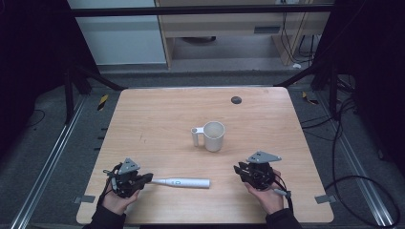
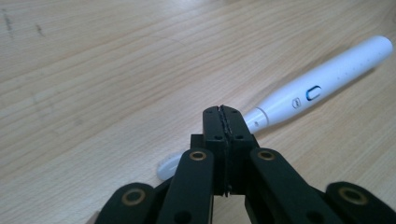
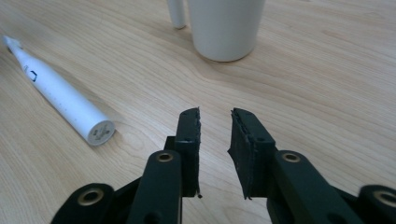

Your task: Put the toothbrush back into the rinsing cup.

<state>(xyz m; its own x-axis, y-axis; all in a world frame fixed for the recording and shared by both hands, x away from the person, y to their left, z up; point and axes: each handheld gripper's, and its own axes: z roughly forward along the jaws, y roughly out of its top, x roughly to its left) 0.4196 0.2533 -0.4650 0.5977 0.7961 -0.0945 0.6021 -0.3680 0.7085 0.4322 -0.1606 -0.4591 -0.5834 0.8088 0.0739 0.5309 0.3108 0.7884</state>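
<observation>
Light wooden tabletop (image 1: pixel 157 119) with rounded corners sits on a grey floor between dark frame struts; a small dark round disc (image 1: pixel 236 99) lies near its far edge.

Left gripper (image 1: pixel 144 178): held in the person's left hand (image 1: pixel 117 200) at the near left of the table. In the left gripper view its two black jaws are pressed flat together with no gap, and nothing is between them. The closed jaw tips stand over the narrow neck of a white plastic electric toothbrush (image 2: pixel 322 86); whether they touch it cannot be told.

The toothbrush lies flat on the table, near the front edge, between the two grippers. Its brush end is at the left gripper and its flat butt end points toward the right gripper. A small oval button with a blue outline faces up on the handle.

Right gripper (image 3: pixel 215 121): held in the person's right hand (image 1: pixel 267 198) at the near right. Its jaws stand a narrow gap apart, with bare wood between them and nothing held.

A cream cylindrical mug (image 1: pixel 214 136) with a handle on its left stands upright near the table centre, well apart from the toothbrush and both grippers.
</observation>
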